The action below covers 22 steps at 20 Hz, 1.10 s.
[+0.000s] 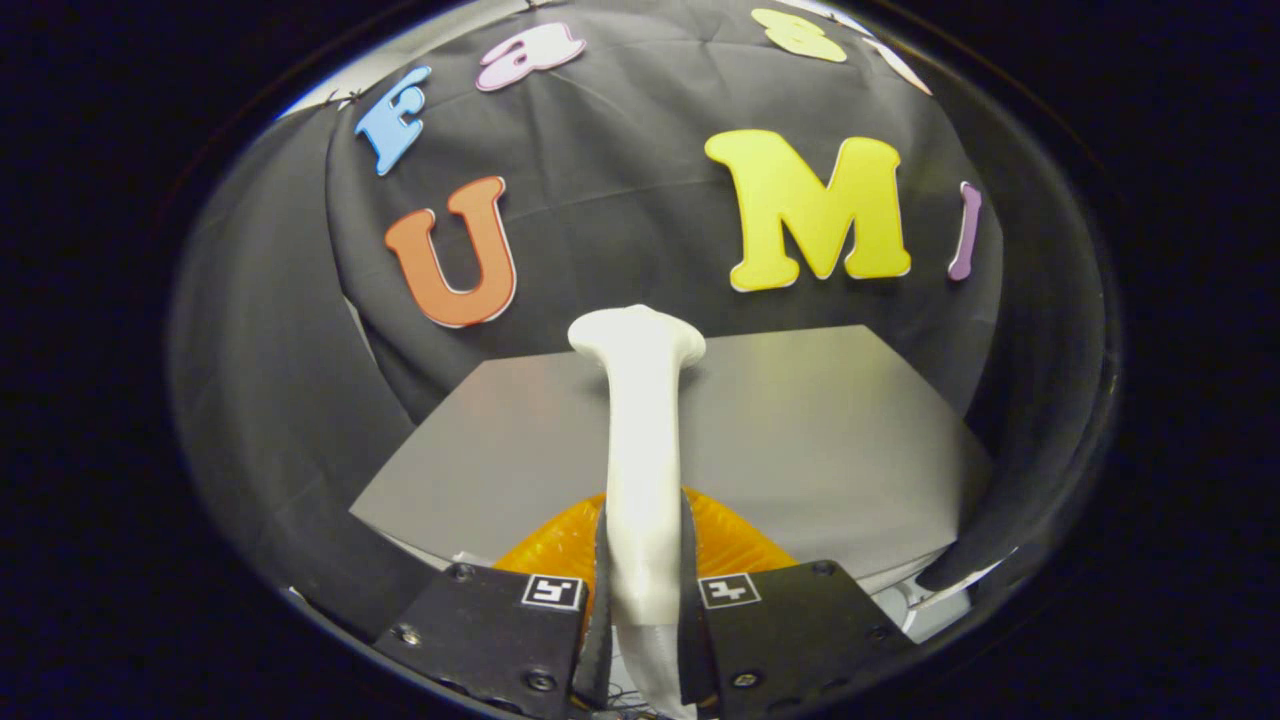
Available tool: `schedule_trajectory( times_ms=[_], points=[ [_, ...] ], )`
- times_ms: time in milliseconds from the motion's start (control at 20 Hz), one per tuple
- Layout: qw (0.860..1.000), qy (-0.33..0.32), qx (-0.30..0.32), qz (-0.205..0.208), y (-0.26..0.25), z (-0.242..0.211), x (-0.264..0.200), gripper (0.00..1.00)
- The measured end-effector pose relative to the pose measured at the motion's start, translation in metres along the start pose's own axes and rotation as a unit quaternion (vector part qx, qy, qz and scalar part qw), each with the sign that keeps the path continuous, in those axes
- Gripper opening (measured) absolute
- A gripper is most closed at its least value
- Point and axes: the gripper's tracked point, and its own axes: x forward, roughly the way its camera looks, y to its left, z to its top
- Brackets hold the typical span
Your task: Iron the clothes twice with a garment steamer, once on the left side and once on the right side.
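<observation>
A: Black cloth closes in the booth behind a grey desk (820, 430), which spreads from the near left to the far right. Where are the clothes?

B: At the near edge of the desk, just beyond the tool's tips: an orange ribbed piece (735, 540) shows on both sides of the steamer's handle. That is likely the garment, though little of it is in sight.

A: And the steamer?

B: The white garment steamer (642, 450) stands between the fingers, handle running away from the camera to a flared head at the far end, over the desk.

A: How is the tool set?

B: The tool (642, 590) is clamped on the handle, one finger pressing each side, no gap showing.

A: So how should the pass go?

B: I would judge: keep the grip firm, lower the head flat to the cloth, start at the left side, draw it along slowly and evenly, then repeat on the right.
</observation>
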Motion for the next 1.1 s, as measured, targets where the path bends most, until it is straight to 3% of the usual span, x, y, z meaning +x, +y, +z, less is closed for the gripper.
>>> schedule_trajectory(
  times_ms=[200,500,1100],
  points=[
    [0.999,-0.051,-0.018,0.010,-0.003,0.025,-0.046,0.29],
    [0.991,-0.120,0.006,0.053,-0.016,0.066,-0.141,0.29],
    [0.957,-0.288,0.022,0.024,-0.102,0.157,-0.306,0.28]
  ],
)
